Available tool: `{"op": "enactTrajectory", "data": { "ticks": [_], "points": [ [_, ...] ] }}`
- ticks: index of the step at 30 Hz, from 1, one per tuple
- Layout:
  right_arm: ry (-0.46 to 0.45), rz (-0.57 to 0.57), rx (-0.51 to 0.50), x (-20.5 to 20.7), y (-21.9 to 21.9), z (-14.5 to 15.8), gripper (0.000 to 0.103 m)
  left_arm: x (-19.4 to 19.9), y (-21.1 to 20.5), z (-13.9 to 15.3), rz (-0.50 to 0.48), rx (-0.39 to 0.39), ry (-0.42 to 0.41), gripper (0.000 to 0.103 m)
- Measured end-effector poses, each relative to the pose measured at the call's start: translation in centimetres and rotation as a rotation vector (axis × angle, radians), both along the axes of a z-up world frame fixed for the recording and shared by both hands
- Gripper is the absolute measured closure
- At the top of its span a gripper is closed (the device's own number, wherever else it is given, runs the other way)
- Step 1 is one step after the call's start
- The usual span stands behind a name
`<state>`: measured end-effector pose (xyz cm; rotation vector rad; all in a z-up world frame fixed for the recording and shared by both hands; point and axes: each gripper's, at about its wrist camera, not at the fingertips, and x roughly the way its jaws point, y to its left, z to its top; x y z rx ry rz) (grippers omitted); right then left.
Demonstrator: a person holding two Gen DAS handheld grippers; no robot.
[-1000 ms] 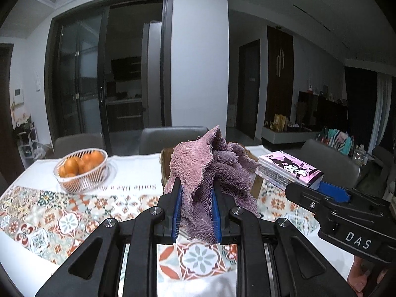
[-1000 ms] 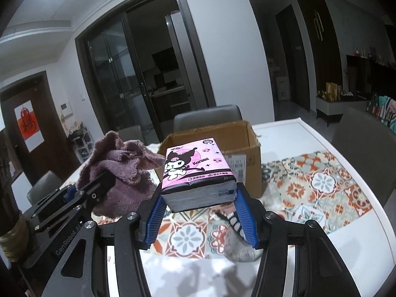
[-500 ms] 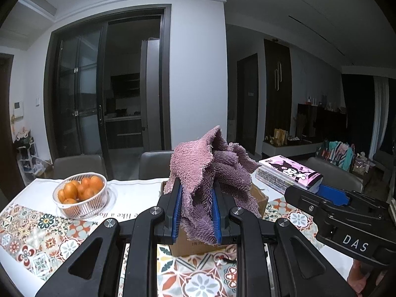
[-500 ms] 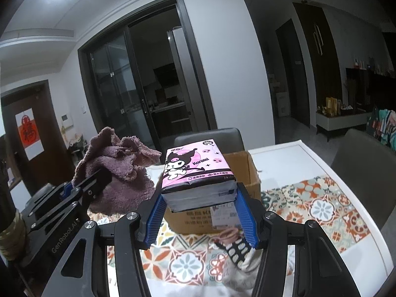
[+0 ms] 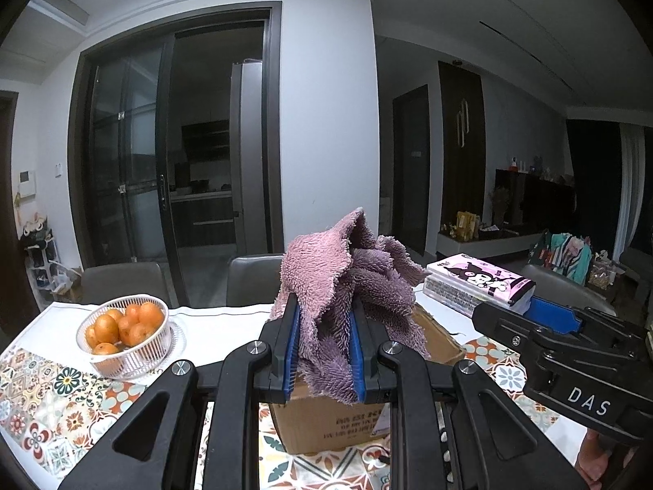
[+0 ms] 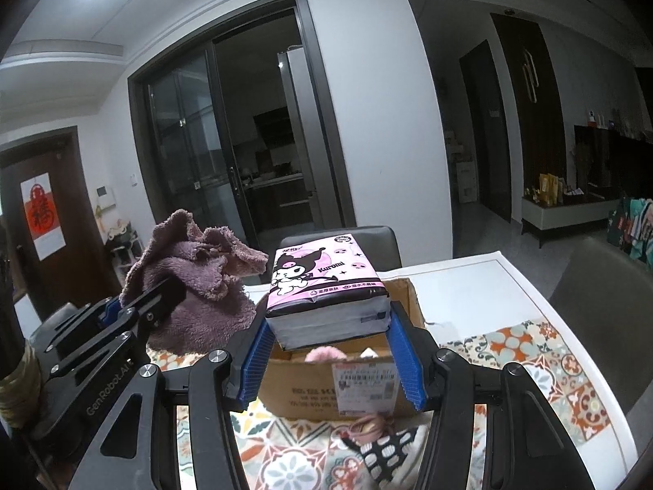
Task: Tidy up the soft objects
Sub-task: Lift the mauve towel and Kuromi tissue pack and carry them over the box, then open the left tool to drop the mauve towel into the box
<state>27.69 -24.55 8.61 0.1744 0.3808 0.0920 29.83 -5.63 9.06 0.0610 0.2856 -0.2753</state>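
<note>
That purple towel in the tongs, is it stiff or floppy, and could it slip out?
Probably floppy: the purple towel bunches in loose folds above the left tongs and hangs limp below them. It looks light for its bulk, since only a narrow pinch holds the whole bundle up. Slipping seems unlikely; the fluffy pile sits squeezed between ribbed blue pads.

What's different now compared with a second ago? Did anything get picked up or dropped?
Both grippers rose and came over the cardboard box, which now sits lower in both views. Nothing was taken or dropped: the left gripper still clamps the purple towel, and the right gripper still clamps the pink tissue pack.
</note>
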Motion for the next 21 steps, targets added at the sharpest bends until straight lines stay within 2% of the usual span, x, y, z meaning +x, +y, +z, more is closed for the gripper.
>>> {"op": "enactTrajectory", "data": {
  "ticks": [6,21],
  "points": [
    [0.021,0.0,-0.001,2.7,-0.6,-0.9,0.047,2.6,-0.8,-1.0,-0.001,0.02,0.017,0.081],
    [0.116,0.023,-0.003,8.8,-1.1,-4.3,0.047,8.7,-2.4,-5.4,-0.005,0.046,0.14,0.081]
  ]
}}
